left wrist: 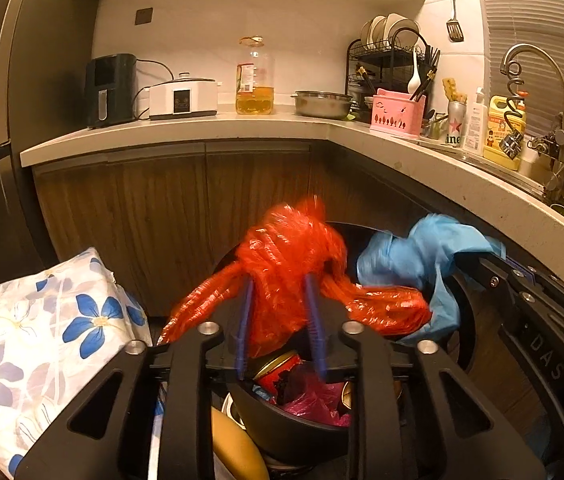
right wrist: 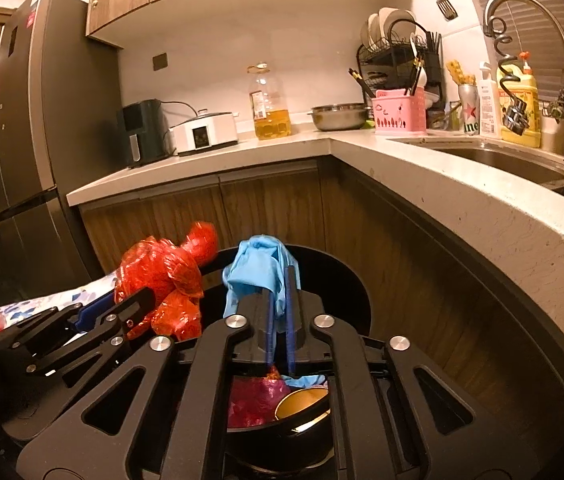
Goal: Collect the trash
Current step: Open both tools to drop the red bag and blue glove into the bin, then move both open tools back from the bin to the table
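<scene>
My left gripper (left wrist: 280, 282) is shut on a crumpled red plastic bag (left wrist: 289, 252) and holds it above a round black trash bin (left wrist: 293, 420). The bag also shows in the right wrist view (right wrist: 162, 272), with the left gripper (right wrist: 150, 300) at the left. My right gripper (right wrist: 280, 276) is shut on a blue plastic bag (right wrist: 258, 268) over the same bin (right wrist: 357, 292). The blue bag shows in the left wrist view (left wrist: 421, 256) beside the red one. The bin holds a pink bag (right wrist: 254, 400), a can (right wrist: 301, 402) and other trash.
A floral-print bundle (left wrist: 42, 332) lies left of the bin. A curved counter (right wrist: 461, 200) wraps behind and right, over wooden cabinets (left wrist: 186, 208). It carries an air fryer (left wrist: 110, 88), cooker, oil bottle (right wrist: 270, 104), steel bowl, pink caddy, dish rack and sink faucet (right wrist: 521, 4). A fridge (right wrist: 34, 128) stands left.
</scene>
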Demonstrator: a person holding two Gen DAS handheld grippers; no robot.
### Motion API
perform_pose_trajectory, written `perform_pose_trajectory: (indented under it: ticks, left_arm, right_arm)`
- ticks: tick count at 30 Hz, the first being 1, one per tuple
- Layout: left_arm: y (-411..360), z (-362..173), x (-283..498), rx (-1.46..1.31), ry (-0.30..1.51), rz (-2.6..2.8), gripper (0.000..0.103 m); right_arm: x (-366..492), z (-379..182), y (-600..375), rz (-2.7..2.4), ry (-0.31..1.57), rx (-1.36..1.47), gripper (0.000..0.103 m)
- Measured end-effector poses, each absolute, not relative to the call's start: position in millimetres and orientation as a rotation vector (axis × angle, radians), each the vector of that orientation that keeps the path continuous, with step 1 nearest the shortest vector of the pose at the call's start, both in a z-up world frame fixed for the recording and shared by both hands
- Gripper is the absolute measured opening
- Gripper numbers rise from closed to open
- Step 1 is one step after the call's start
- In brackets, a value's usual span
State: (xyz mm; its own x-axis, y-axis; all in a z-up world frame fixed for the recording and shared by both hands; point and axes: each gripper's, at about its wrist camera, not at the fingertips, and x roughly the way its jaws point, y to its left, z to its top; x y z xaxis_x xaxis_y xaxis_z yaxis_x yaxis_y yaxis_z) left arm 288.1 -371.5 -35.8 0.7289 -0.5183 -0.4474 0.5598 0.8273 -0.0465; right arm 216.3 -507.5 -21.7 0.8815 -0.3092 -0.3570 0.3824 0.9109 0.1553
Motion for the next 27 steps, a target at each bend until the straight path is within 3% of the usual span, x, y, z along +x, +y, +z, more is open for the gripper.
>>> perform_pose_trajectory:
  ticks: [2, 4, 16, 20, 27]
  left_arm:
    - [-369.6, -36.9, 288.5, 0.09, 0.465, -0.59, 0.039]
    - [-367.4, -38.2, 289.6, 0.087, 0.468, -0.58, 0.045]
    - [-342.7, -39.9, 283.2, 0.056, 0.474, -0.526, 0.075]
    - [-331.1, -38.6, 276.4, 0.059, 0.472, -0.505, 0.084]
    - [-309.1, -34.3, 260.8, 0.06, 0.449, -0.487, 0.097]
  right_arm:
    - [216.8, -23.7, -508.9, -0.37, 0.34, 0.229, 0.025]
    - [215.8, -25.5, -509.9, -0.374, 0.339, 0.233, 0.032]
    - [206.5, -24.2, -501.7, -0.38, 0.337, 0.237, 0.06]
    - [199.7, -21.5, -497.3, -0.377, 0.332, 0.243, 0.075]
    - [187.6, -17.8, -480.3, -0.374, 0.334, 0.226, 0.083]
